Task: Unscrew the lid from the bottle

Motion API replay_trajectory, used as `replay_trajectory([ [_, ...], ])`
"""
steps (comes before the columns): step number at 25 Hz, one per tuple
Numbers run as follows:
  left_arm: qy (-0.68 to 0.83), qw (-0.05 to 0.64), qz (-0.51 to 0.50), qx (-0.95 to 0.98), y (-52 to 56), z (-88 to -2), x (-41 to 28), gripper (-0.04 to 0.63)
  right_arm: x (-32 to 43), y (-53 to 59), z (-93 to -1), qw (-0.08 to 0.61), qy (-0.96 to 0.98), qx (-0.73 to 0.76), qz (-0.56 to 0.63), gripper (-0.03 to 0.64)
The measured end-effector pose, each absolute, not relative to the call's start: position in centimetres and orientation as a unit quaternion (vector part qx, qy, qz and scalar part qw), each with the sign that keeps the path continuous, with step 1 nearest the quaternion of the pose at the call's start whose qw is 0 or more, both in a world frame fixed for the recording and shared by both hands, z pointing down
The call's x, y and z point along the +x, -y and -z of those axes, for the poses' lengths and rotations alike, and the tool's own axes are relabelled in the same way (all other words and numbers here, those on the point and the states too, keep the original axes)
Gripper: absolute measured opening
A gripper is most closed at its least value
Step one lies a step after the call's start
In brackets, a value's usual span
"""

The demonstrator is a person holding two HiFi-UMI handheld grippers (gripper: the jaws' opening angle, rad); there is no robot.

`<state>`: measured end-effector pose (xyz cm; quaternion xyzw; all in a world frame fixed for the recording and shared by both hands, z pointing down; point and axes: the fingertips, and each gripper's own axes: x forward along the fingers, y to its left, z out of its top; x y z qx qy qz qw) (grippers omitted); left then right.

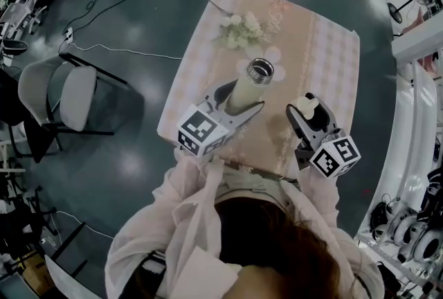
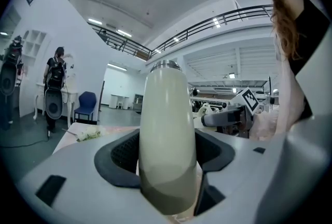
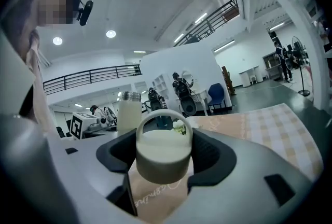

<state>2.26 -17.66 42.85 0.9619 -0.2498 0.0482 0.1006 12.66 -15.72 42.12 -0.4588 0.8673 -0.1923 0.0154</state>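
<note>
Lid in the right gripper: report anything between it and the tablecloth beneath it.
Nothing visible. The lid, clamped in the right gripper, is over bare tablecloth; the bottle, in the left gripper, stands to its left.

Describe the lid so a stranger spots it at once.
Find the pink checked tablecloth. At its near right side, the right tongs clamp the lid. It is a short cream cap with a loop handle, unlike the tall open bottle.

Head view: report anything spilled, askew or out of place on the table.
Nothing stands out. The open bottle sits clamped in the left gripper, the lid in the right gripper beside it; no spill shows on the tablecloth.
</note>
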Motion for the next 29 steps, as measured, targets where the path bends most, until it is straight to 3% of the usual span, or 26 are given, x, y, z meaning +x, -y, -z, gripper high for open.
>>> replay_trajectory([
  [13,0.251,0.096,-0.062,0.961,16.7,-44.0,2.8,0.316,12.8,14.7,-44.4,-0.040,-0.866,-0.461,0.187,0.310],
  [29,0.240,0.122,-0.052,0.962,15.9,-43.7,3.2,0.316,13.1,14.4,-44.0,-0.038,-0.873,-0.452,0.179,0.310],
])
